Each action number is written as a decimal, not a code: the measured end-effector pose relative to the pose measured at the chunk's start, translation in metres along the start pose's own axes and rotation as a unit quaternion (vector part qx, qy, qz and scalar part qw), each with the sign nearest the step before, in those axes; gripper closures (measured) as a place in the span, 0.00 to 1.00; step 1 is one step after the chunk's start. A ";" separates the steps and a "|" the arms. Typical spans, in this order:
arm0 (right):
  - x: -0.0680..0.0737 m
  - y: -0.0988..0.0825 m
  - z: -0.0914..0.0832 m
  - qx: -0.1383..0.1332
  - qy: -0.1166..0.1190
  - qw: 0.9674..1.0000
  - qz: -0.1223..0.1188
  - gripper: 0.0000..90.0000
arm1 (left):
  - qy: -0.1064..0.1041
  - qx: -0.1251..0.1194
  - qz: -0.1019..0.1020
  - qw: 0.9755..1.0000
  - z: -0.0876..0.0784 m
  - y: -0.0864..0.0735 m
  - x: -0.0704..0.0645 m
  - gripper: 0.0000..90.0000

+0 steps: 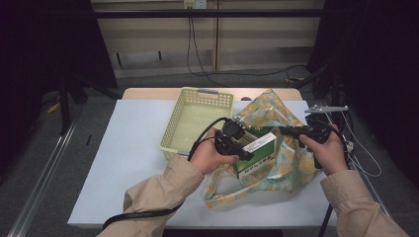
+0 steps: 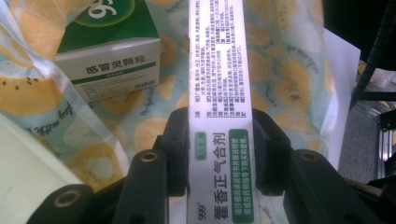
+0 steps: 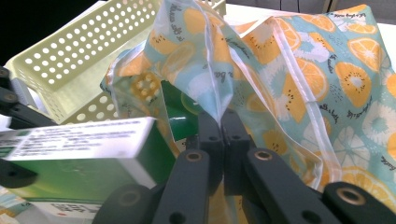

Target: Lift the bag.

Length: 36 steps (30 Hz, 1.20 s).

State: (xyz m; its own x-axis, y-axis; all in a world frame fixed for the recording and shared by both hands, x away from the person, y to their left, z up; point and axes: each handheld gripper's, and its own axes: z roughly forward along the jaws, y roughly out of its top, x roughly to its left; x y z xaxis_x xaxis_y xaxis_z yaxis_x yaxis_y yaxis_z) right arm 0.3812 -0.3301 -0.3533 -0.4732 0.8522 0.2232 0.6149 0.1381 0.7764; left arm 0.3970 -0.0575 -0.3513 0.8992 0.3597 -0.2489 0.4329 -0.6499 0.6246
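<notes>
While the right claw (image 3: 223, 116) pinches the rim of the fruit-print bag (image 1: 284, 148) with its jaws pressed together, the left claw (image 2: 219, 140) holds a long medicine box (image 2: 218, 93) by its two narrow sides. In the high view the long box (image 1: 259, 143) is up in the air, right over the bag's mouth. A second, green and white medicine box (image 2: 109, 51) already lies inside the bag, just beside where the long one points. The yellow basket (image 1: 197, 121) with holes sits on the white desk (image 1: 123, 163), touching the bag on its left.

The step looks like putting the long box into the bag. To do it well, the right claw should keep the rim lifted high, so the mouth stays wide and does not flop shut. The thin fabric could slip out, so that pinch should not go soft.

The left claw should tip the long box so one short end goes in first. It should aim for the free room next to the green box, not on top of its corner, or the long box may catch and tilt. It should go down slowly, past the rim, until the box rests on the bag's floor. Only then should the jaws spread apart. After that the claw should pull straight back out, so it does not drag the fabric or the strap along.
</notes>
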 end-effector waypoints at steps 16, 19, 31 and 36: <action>0.001 0.003 -0.003 0.001 0.003 1.000 -0.005 0.99 | 0.012 -0.003 -0.018 1.000 0.034 0.014 0.011 0.70; 0.001 0.003 -0.002 0.001 0.004 1.000 -0.005 0.99 | 0.019 -0.002 -0.012 1.000 0.038 0.018 0.010 0.70; -0.003 0.001 -0.001 0.003 0.005 1.000 -0.002 0.99 | 0.030 -0.011 -0.018 0.999 0.060 0.034 0.017 0.70; -0.004 0.001 -0.001 0.004 0.005 1.000 0.001 0.99 | 0.034 -0.018 -0.021 0.999 0.068 0.038 0.019 0.70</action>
State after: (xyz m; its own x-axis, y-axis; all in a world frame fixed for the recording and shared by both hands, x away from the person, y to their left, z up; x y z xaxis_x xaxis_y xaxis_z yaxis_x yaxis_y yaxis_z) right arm 0.3830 -0.3338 -0.3534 -0.4789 0.8470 0.2308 0.6212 0.1413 0.7708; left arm 0.4348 -0.1213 -0.3826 0.8736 0.4317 -0.2245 0.4660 -0.6094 0.6414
